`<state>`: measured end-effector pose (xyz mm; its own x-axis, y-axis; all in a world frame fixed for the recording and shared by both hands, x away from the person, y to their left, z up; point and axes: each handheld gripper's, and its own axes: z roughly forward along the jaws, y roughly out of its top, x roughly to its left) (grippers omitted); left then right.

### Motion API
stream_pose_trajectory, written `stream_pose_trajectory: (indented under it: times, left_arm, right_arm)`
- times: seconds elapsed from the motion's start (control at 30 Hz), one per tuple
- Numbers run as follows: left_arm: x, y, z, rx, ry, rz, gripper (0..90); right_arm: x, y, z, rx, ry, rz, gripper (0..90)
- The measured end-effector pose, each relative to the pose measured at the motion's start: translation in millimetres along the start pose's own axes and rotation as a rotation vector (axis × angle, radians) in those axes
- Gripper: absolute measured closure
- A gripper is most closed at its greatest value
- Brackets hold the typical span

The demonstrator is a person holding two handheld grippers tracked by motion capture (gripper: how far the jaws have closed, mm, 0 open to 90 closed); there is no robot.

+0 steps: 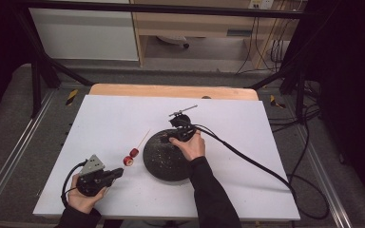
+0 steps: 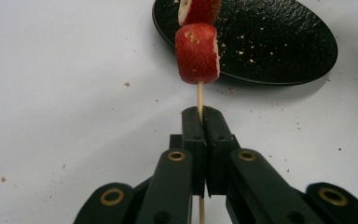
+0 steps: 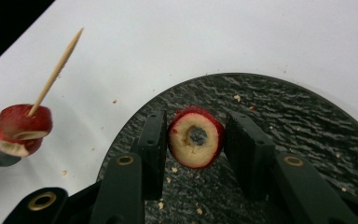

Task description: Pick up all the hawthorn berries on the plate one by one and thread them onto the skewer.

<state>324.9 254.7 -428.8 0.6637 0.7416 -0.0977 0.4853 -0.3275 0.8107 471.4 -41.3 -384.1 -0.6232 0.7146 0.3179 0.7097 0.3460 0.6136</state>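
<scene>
Nearest the high camera: left gripper (image 1: 119,172), at the near left of the white table (image 1: 114,118), jaws pressed together on the bare end of a wooden skewer (image 2: 199,95). Skewer angled away over the table, pointed tip free (image 3: 65,51). Two red fruit slices (image 1: 131,156) threaded on it just past the jaws, one behind the other, close to the left rim of the plate.

Black round plate (image 1: 164,159) lying flat near the table's middle, textured surface speckled with pale crumbs.

Right gripper (image 3: 196,140) above the plate's far part, held in the person's right hand (image 1: 190,145), black cable (image 1: 247,159) trailing off to the right. Jaws set on either side of a third fruit slice (image 3: 196,143): left pad against its red skin, right pad close at the other side, contact there hard to make out. Slice on edge, cut face toward the gripper's camera, pale flesh with a cored hole in the middle.

Scattered crumbs on the white surface around the plate.
</scene>
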Motion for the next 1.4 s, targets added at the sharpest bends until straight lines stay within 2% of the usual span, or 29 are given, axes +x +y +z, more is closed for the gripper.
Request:
stream_pose_trajectory:
  times: [0.37, 0.63, 0.87, 1.1, 1.4]
  left_arm:
    - [-2.9, 0.2, 0.9, 0.002, -0.003, 0.001, 88.3]
    - [-6.9, 0.8, 2.2, 0.003, -0.007, 0.011, 88.3]
    - [-10.3, 1.6, 2.4, -0.004, -0.009, 0.007, 88.3]
    - [-15.4, 2.7, 3.7, -0.013, -0.018, 0.003, 88.3]
    - [-23.9, 6.0, 4.1, -0.027, -0.024, -0.006, 88.2]
  right_arm:
    - [-6.0, -31.0, -15.3, -0.108, 0.046, 0.008, 60.6]
    - [-11.7, -54.5, -24.6, -0.200, 0.087, 0.039, 60.6]
    - [-11.9, -71.0, -30.9, -0.310, 0.122, 0.077, 60.6]
    - [-11.3, -79.7, -34.9, -0.448, 0.159, 0.136, 60.6]
    - [-9.3, -79.0, -38.3, -0.587, 0.195, 0.170, 60.7]
